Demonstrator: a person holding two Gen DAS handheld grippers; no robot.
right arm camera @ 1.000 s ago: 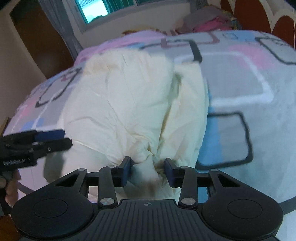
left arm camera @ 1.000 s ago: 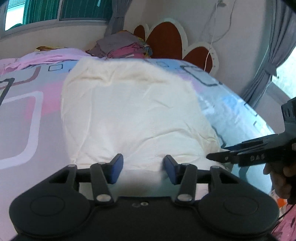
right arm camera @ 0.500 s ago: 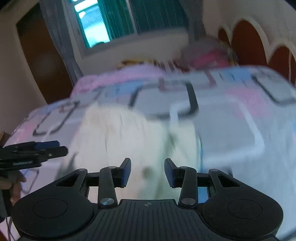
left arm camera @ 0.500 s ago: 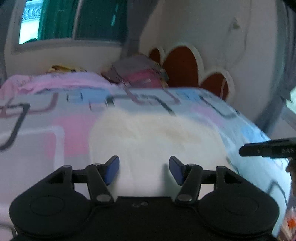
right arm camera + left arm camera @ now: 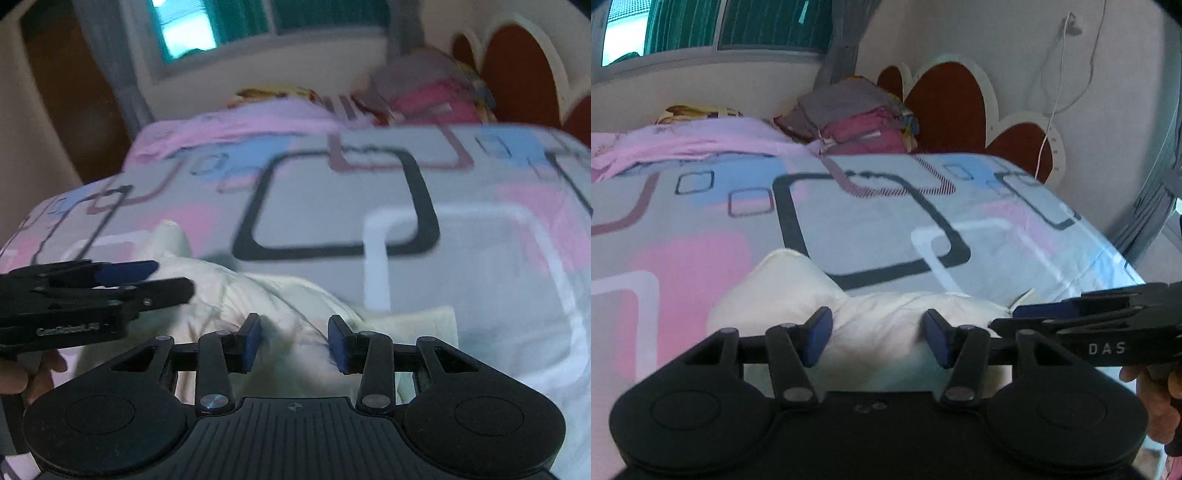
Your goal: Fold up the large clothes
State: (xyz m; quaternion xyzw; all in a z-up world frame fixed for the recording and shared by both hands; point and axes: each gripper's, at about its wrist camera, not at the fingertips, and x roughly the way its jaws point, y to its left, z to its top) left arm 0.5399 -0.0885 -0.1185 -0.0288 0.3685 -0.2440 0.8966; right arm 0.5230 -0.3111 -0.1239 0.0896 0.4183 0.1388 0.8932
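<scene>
A bed fills both views, its sheet point(image 5: 886, 229) printed with rounded squares in black, pink, blue and white. Behind the far right corner stands a scalloped headboard point(image 5: 945, 99) of dark red panels with pale rims. A window point(image 5: 701, 29) with green blinds runs along the far wall, with a grey curtain point(image 5: 842, 48) beside it. A pink cloth point(image 5: 694, 144) lies rumpled along the far edge of the bed. A stack of folded clothes point(image 5: 860, 118), grey on top and magenta below, sits in the far corner next to the headboard. The cream garment point(image 5: 775, 295) lies bunched at the near edge of the bed, right under both tools, one rounded corner lifting toward the middle of the sheet. The left gripper point(image 5: 877, 321) is at that heap. Its blue pads point(image 5: 816, 332) stand apart and have just been drawing closer, with cloth between them. Whether they pinch the cloth cannot be told. The right gripper point(image 5: 294, 328) sits just beside it. Its narrower gap is filled by a thick gather of the garment, with creases running into the pads, so it looks clamped on the fabric, though that view is blurred. A hand point(image 5: 1156, 406) shows behind the right tool at the picture's edge. A thin white cable point(image 5: 1049, 110) hangs on the wall.
</scene>
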